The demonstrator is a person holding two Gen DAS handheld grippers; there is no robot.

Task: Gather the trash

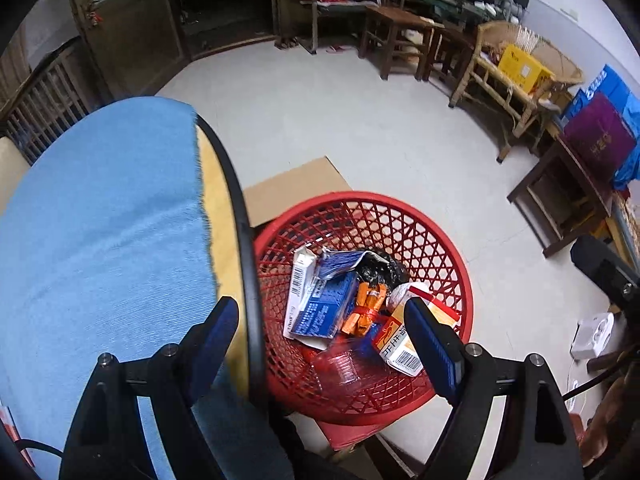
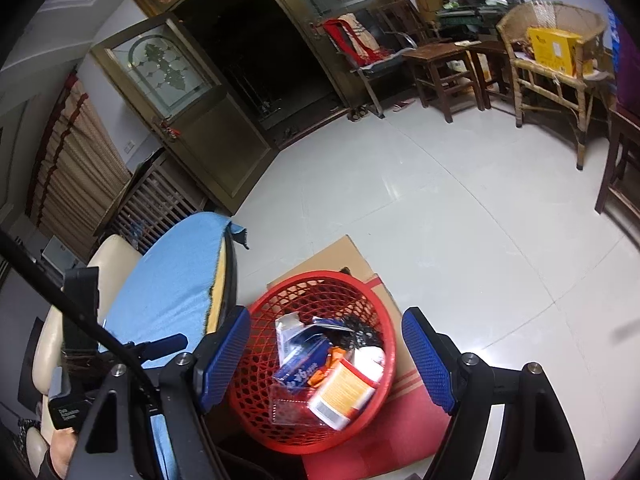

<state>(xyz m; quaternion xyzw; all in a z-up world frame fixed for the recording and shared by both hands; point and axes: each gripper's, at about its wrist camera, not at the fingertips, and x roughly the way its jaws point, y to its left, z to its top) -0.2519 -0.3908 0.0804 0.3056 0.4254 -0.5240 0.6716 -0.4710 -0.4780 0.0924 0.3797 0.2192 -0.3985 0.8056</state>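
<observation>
Left gripper [image 1: 320,332]: jaws spread wide, empty, touching nothing, poised above the red basket [image 1: 460,280]; right gripper [image 2: 326,354]: jaws likewise released and empty. Basket stands on flattened cardboard [image 2: 340,252] on the floor beside the blue-covered table [image 1: 100,220], holding trash: blue box [image 1: 324,312] long axis running away from the jaws, orange wrappers [image 1: 366,306]. Only the right view shows the doorway [image 2: 260,40]; only the left shows a white device [image 1: 594,334] on the floor.

Pale tiled floor [image 2: 460,220] bearing flattened cardboard [image 2: 344,252]; on the cardboard stands a red mesh basket [image 1: 400,216]. Beside it, a round worktop [image 1: 224,200] covered by blue cloth [image 1: 100,220].
</observation>
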